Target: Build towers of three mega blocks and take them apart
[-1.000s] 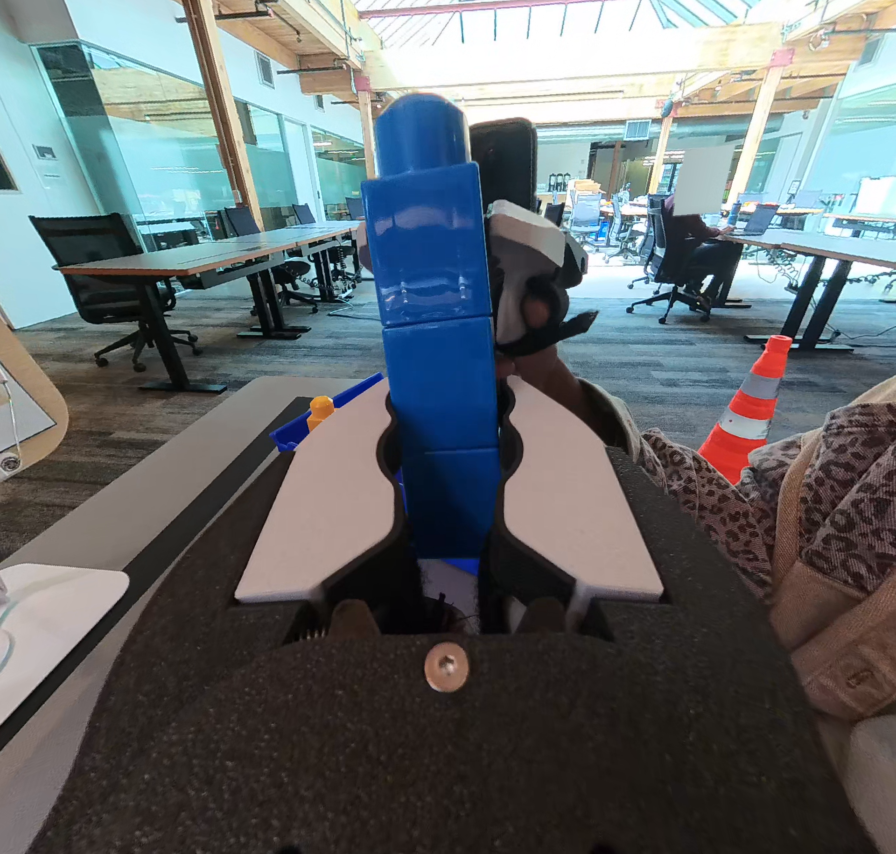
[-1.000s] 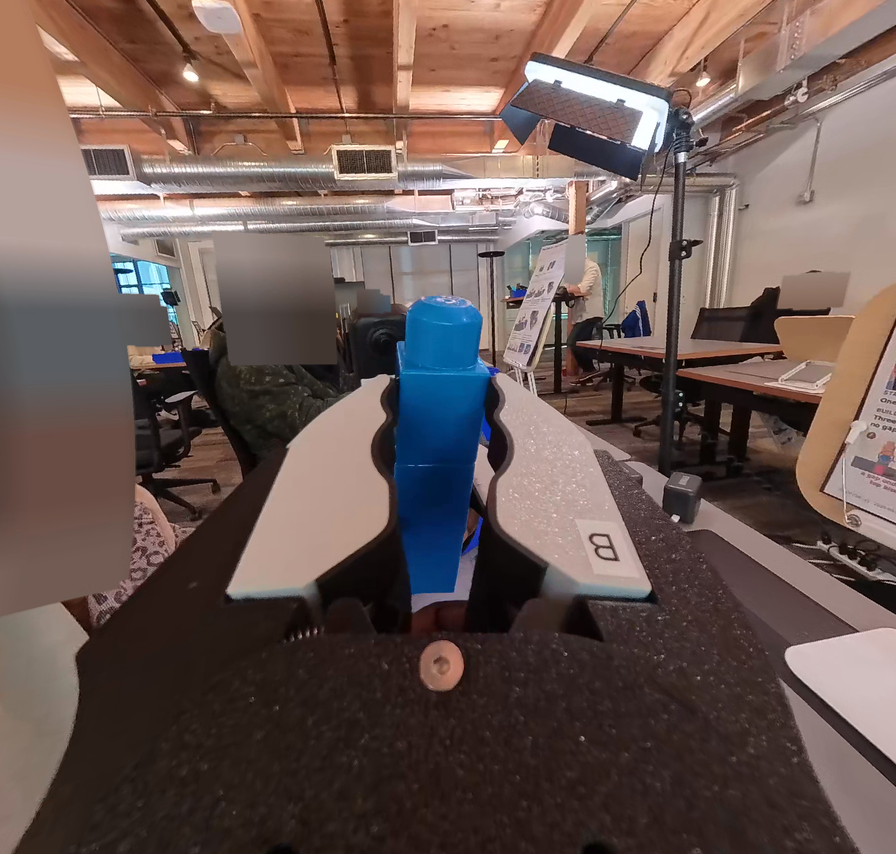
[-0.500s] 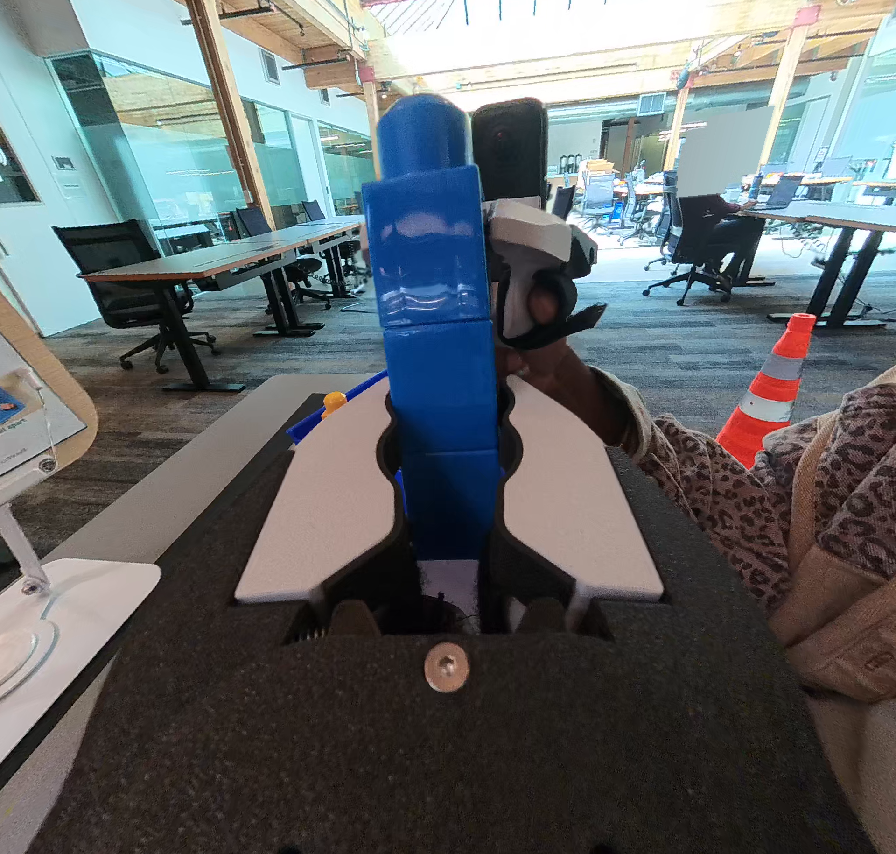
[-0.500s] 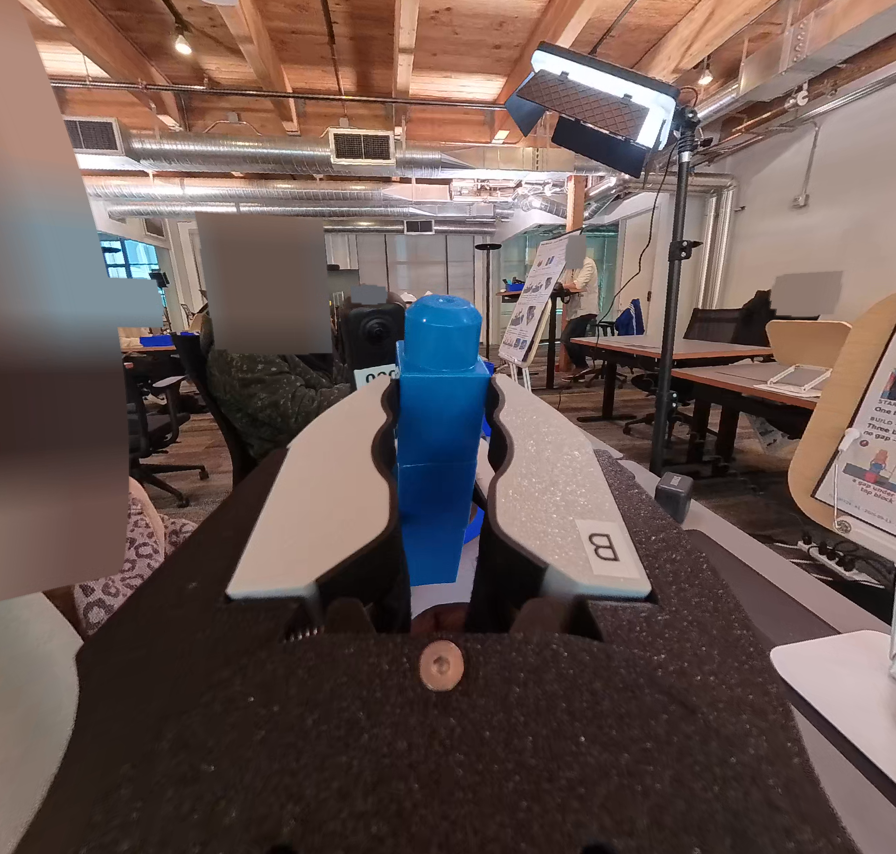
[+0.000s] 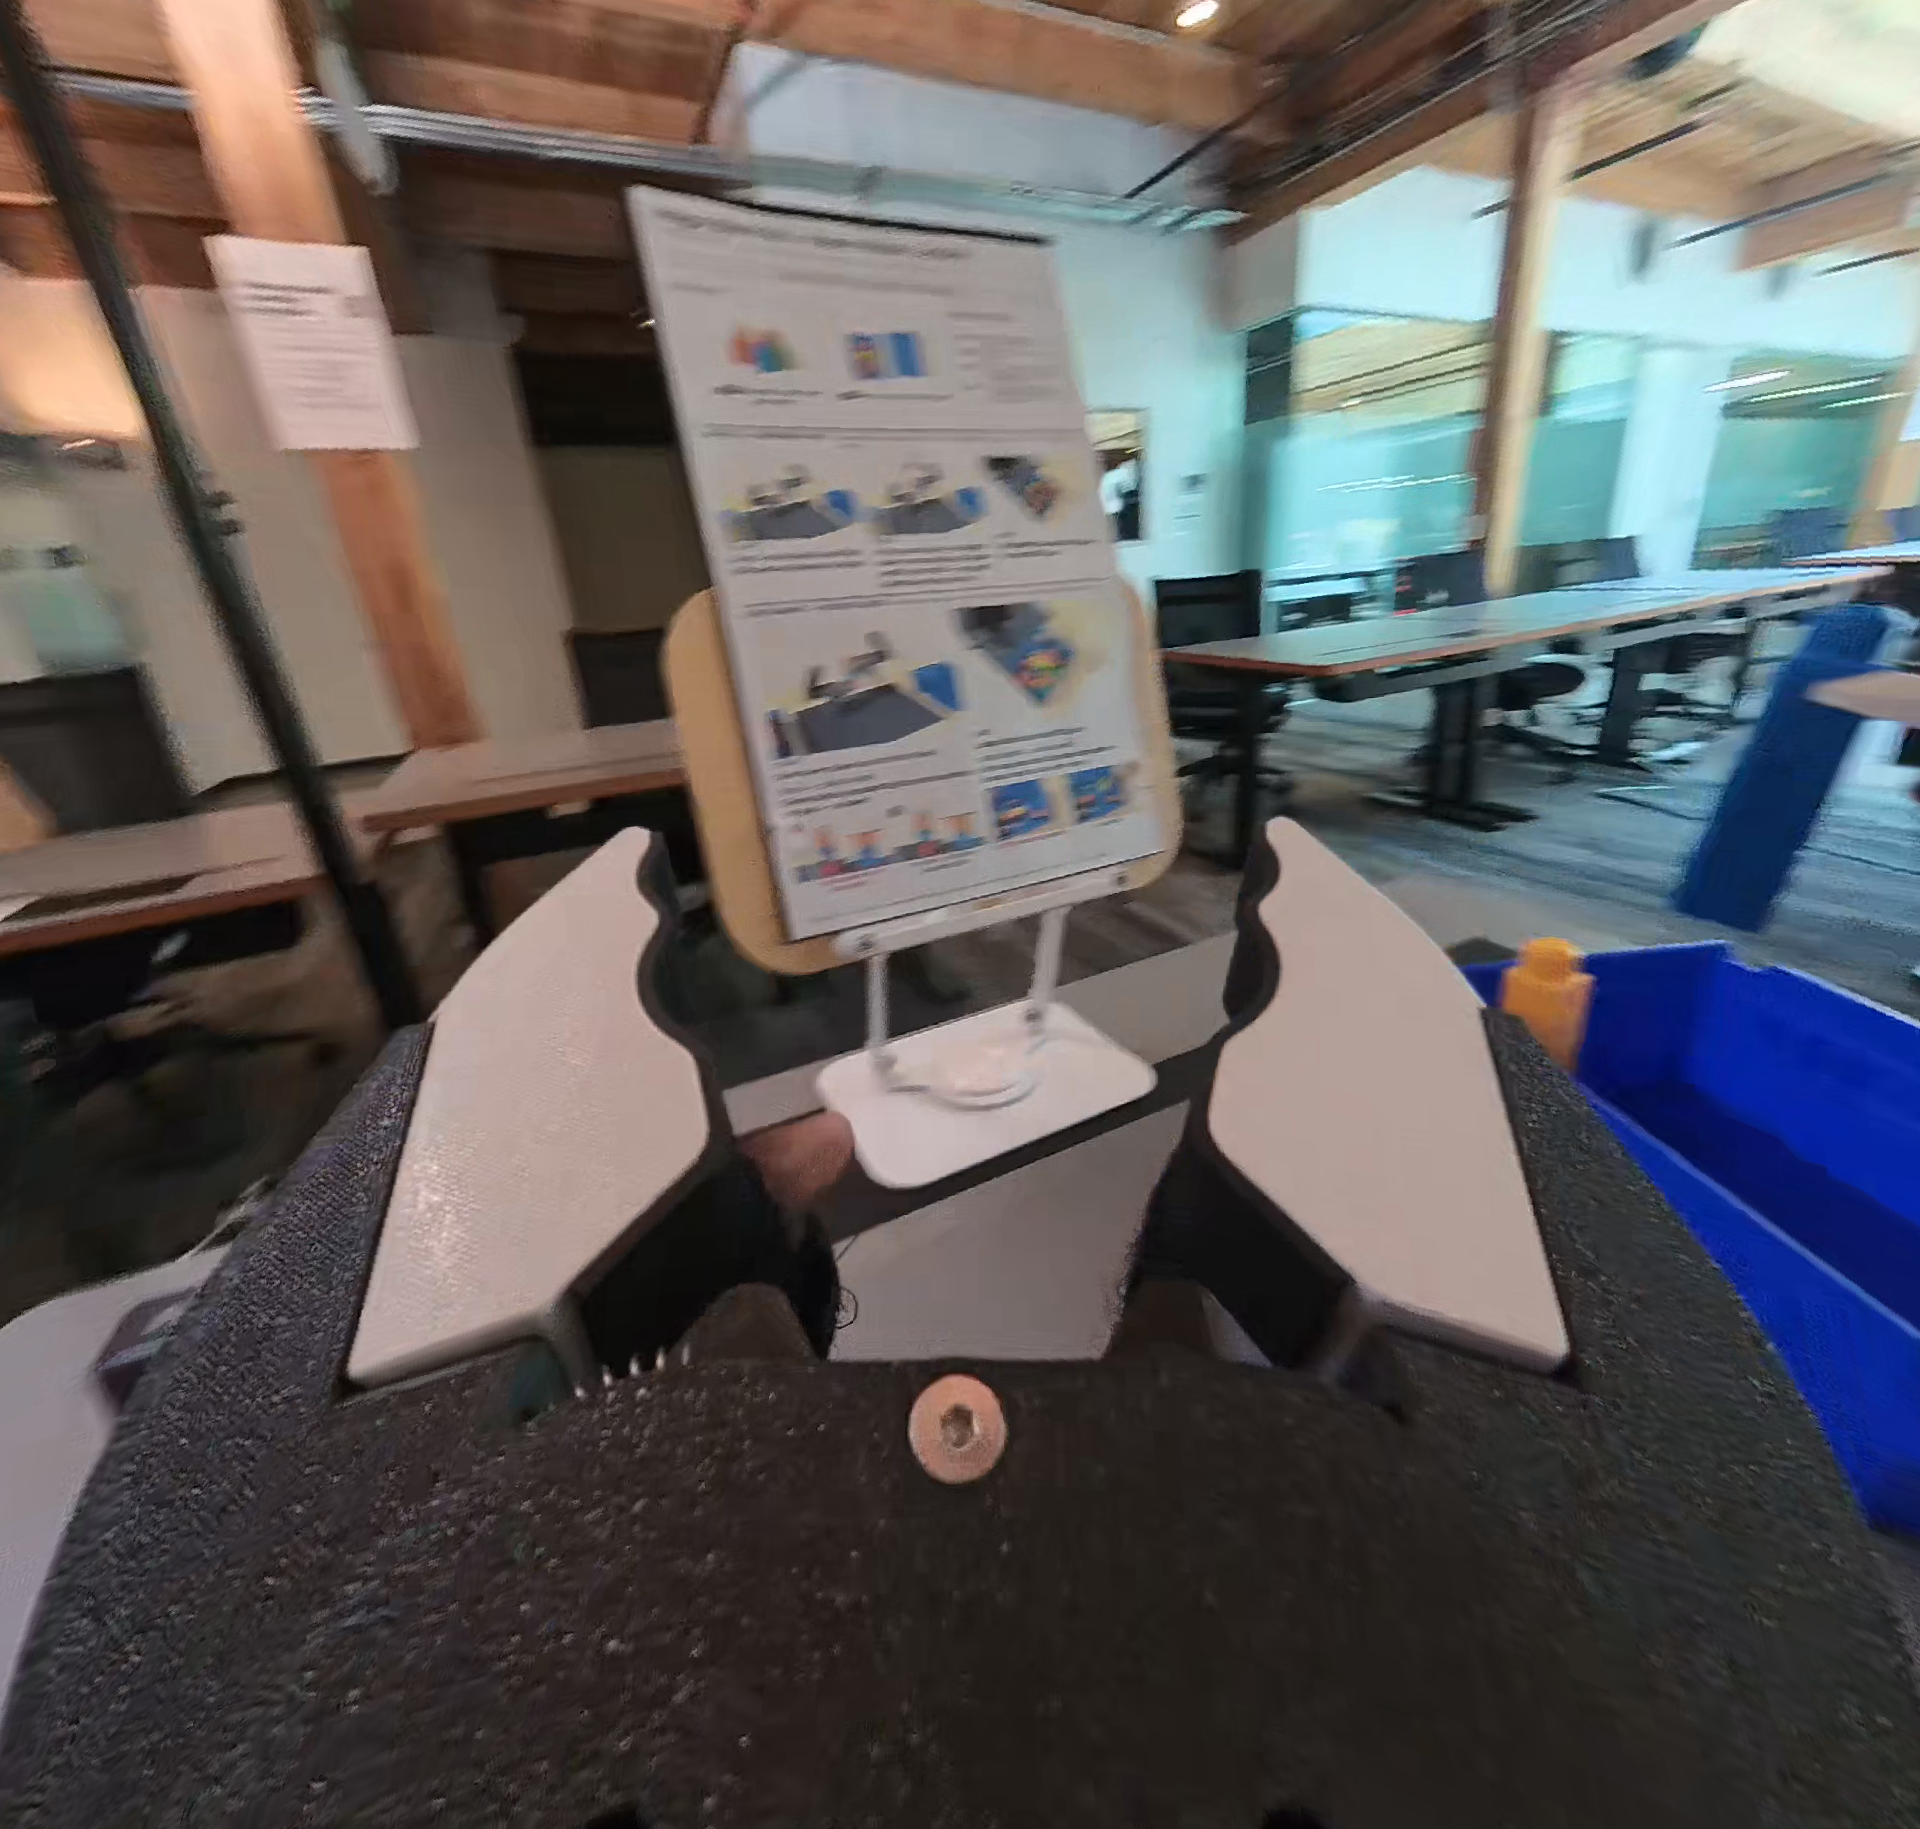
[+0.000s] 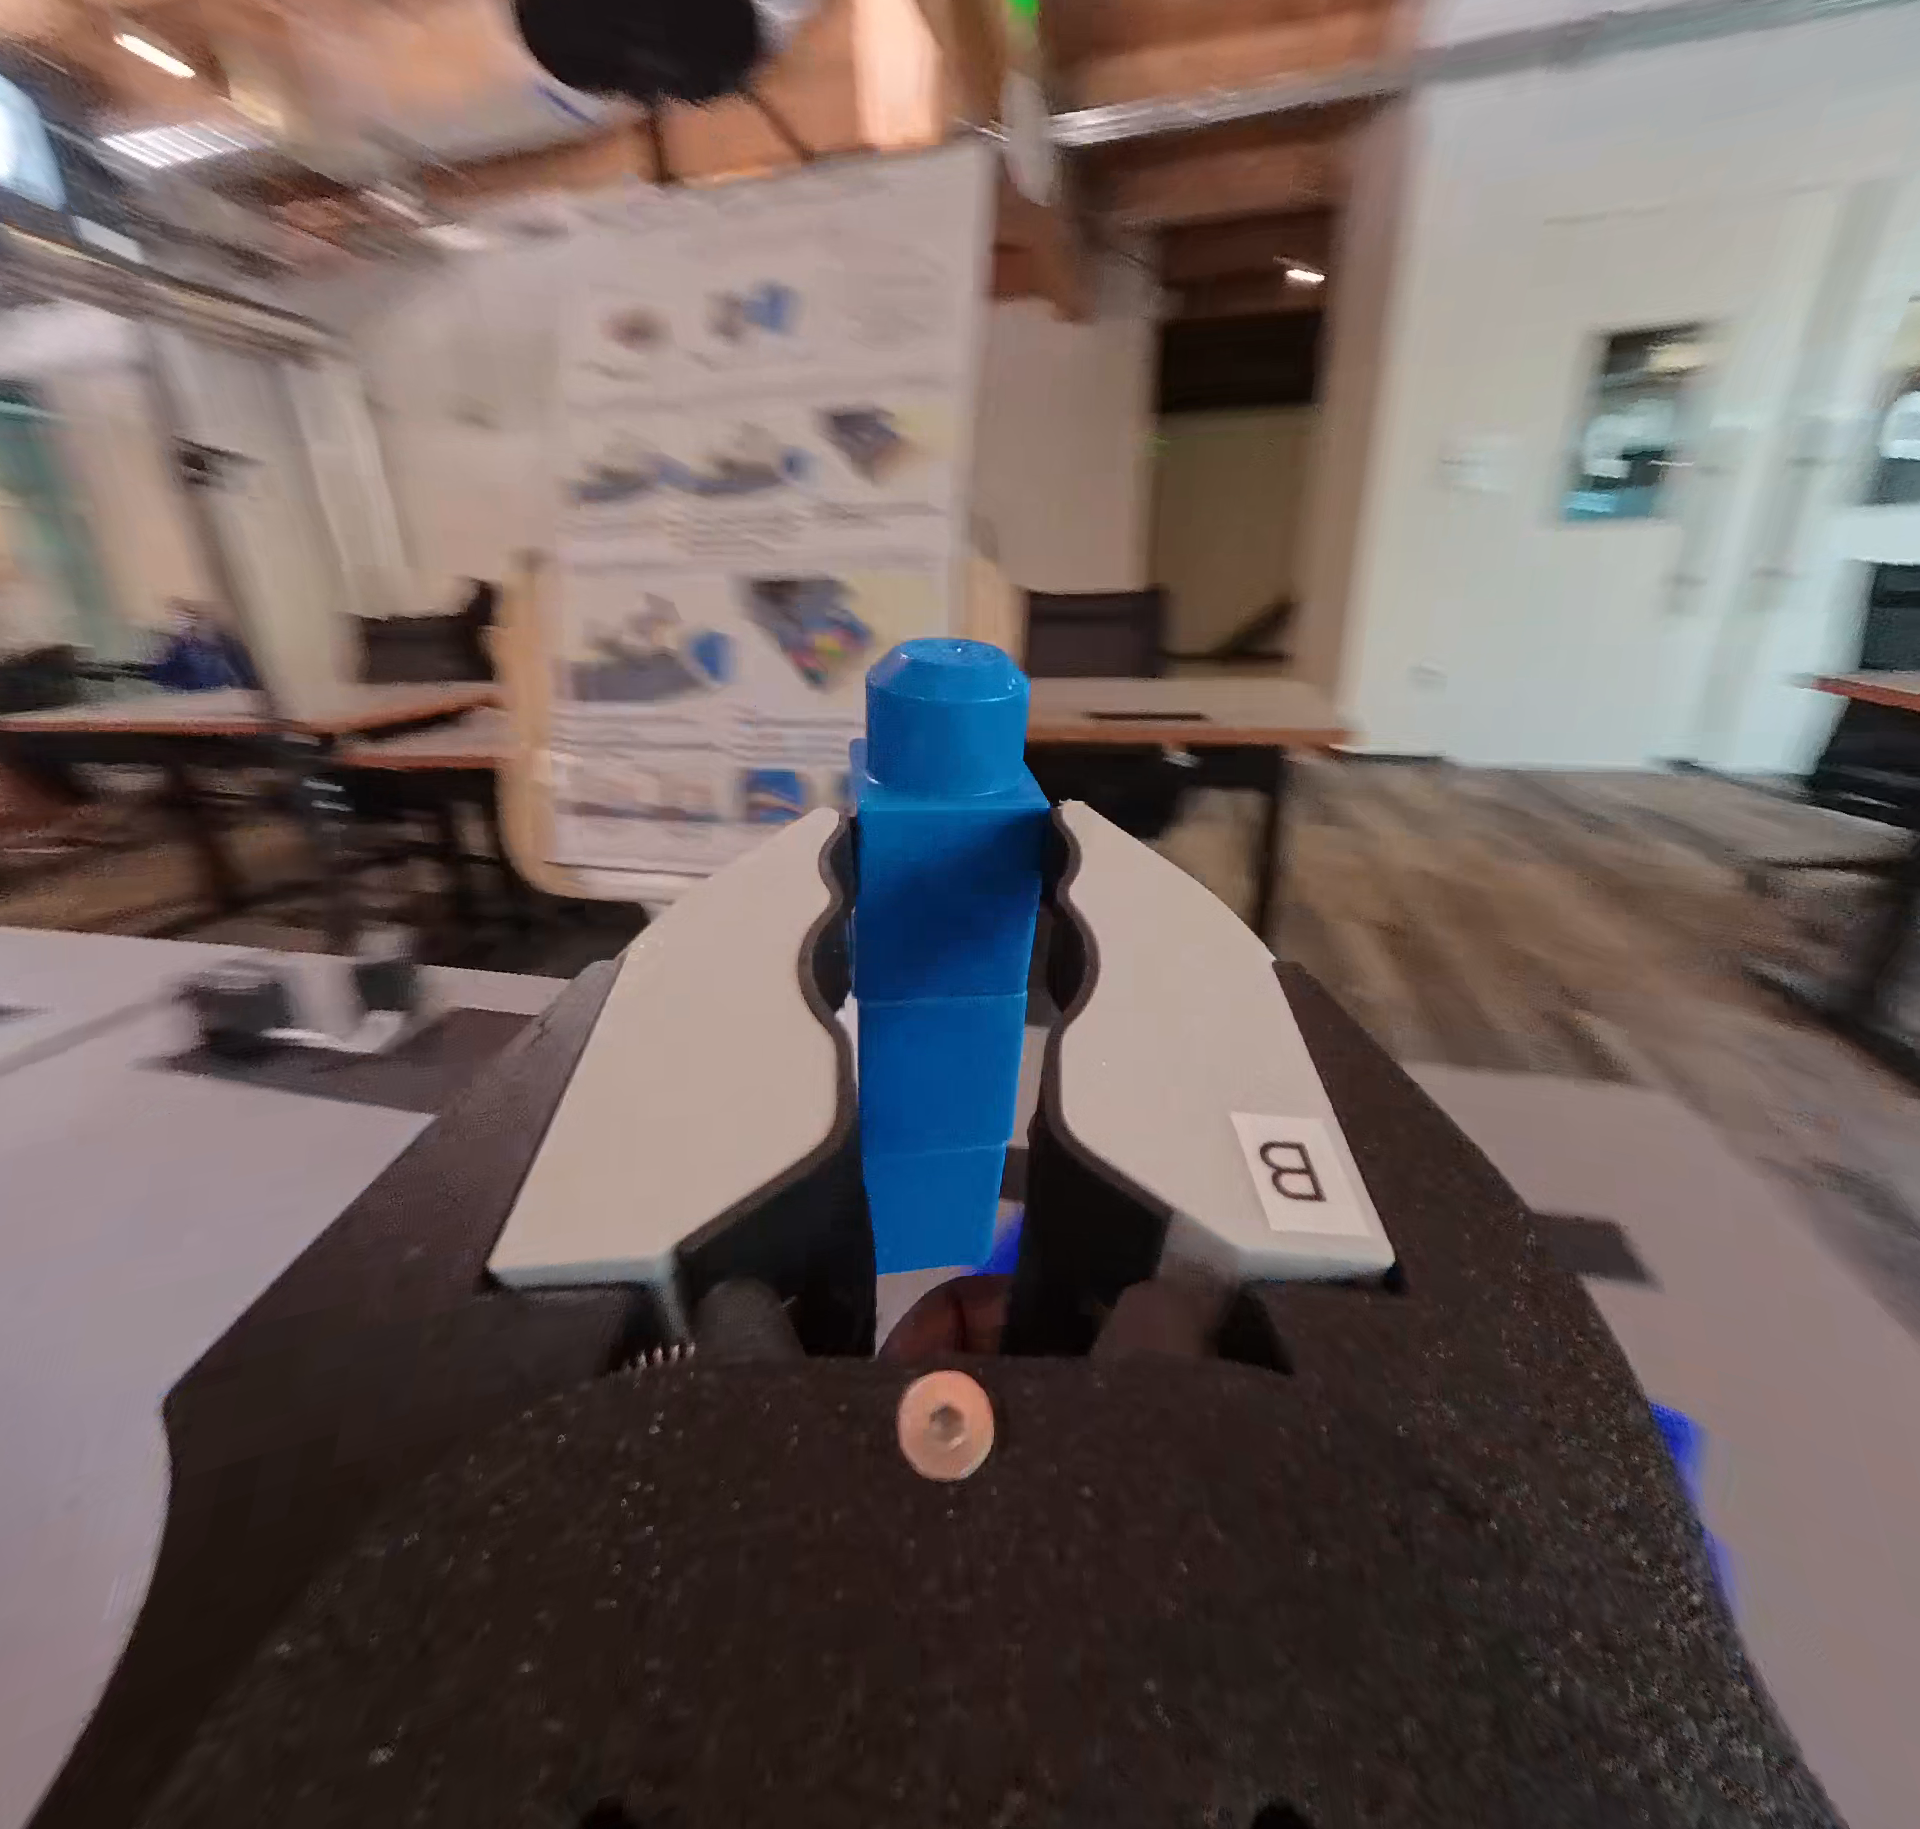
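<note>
Two hand-held grippers: left (image 5: 951, 906) spread empty, right (image 6: 940, 870) level, clamping blue tower (image 6: 940, 958).

The left gripper (image 5: 956, 938) is held level with its two pale fingers (image 5: 540, 1093) spread wide and nothing between them, while the right gripper (image 6: 945, 906) has its fingers (image 6: 696, 1041) closed tight against a blue block tower (image 6: 940, 958).

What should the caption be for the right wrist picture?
Right tongs shut on a blue three-block tower, its stud pointing up.
</note>
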Demonstrator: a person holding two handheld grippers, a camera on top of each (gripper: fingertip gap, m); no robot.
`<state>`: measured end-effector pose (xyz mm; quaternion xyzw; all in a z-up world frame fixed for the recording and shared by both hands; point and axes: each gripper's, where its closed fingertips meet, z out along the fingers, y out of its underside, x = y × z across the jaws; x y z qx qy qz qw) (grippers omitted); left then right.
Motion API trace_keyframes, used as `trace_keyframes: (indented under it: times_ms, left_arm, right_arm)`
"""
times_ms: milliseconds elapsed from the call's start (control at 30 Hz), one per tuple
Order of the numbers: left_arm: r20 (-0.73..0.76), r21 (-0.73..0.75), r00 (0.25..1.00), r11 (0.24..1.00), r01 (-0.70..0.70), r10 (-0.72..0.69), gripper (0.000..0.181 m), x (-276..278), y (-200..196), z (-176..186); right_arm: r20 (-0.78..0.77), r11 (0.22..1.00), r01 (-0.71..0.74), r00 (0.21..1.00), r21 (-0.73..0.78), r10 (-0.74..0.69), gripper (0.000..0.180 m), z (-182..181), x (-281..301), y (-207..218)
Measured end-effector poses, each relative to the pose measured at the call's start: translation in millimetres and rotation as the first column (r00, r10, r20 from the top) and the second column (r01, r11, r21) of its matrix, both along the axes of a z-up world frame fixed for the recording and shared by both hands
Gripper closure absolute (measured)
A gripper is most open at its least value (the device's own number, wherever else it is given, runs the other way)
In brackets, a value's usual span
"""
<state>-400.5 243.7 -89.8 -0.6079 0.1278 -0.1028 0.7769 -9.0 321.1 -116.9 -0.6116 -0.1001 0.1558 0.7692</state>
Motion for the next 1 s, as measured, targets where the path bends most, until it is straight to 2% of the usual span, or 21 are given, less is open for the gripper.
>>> trace_keyframes:
  times_ms: [167,300,400,600,800,1000]
  left_arm:
    - [0.05,-0.022,0.96,0.961,-0.275,0.276,0.062,-68,-5,-1]
    - [0.096,-0.017,0.94,0.945,-0.328,0.328,0.056,-92,-14,1]
    - [0.109,-0.005,0.917,0.923,-0.385,0.383,0.053,-109,-20,3]
    - [0.193,0.056,0.869,0.879,-0.473,0.455,0.049,-136,-37,13]
    - [0.293,0.11,0.845,0.862,-0.495,0.448,0.053,-148,-52,24]
    - [0.304,0.104,0.826,0.846,-0.523,0.474,0.056,-157,-57,23]
  right_arm:
    - [0.042,0.949,0.305,0.952,-0.081,-0.302,0.146,-61,63,43]
    - [0.056,0.902,0.396,0.918,-0.175,-0.392,0.146,-108,85,64]
    - [0.066,0.881,0.414,0.909,-0.229,-0.411,0.145,-132,90,73]
    - [0.054,0.863,0.419,0.905,-0.281,-0.422,0.145,-160,96,81]
    - [0.074,0.853,0.41,0.91,-0.322,-0.409,0.145,-173,94,84]
    - [0.068,0.861,0.391,0.918,-0.325,-0.391,0.145,-175,90,85]
